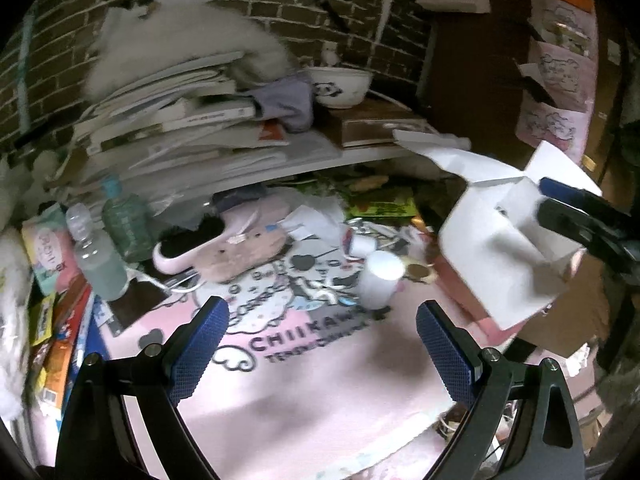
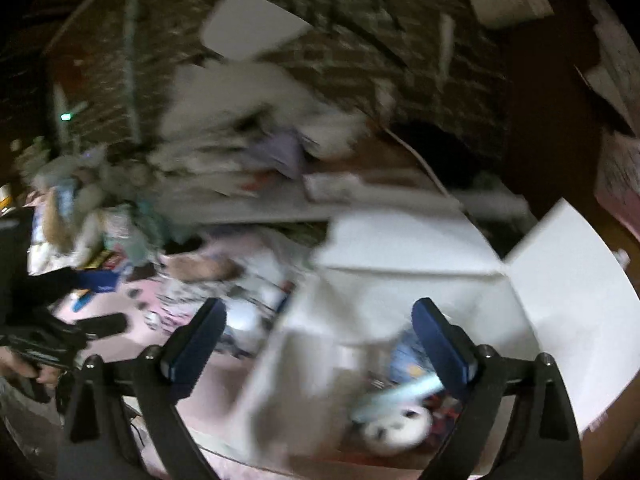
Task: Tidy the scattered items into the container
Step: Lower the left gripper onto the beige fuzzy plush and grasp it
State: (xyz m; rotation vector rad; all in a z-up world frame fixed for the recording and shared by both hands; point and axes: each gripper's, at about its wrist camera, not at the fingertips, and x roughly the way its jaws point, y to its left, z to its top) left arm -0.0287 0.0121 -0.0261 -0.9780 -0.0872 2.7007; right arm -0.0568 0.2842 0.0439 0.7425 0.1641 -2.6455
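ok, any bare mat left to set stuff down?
Free: the pink mat from the left gripper up to the CHIIKAWA print. Crowded: bottles and packets left, white cup and plush behind, white box right.

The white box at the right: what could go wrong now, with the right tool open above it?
1. The white box stands at the edge of the pink mat, flaps up. The right tool could catch a flap and tip it.
2. The white cup stands close beside the box; a knock might topple it.
3. The left tool is open with nothing between its fingers, so nothing steadies the box.
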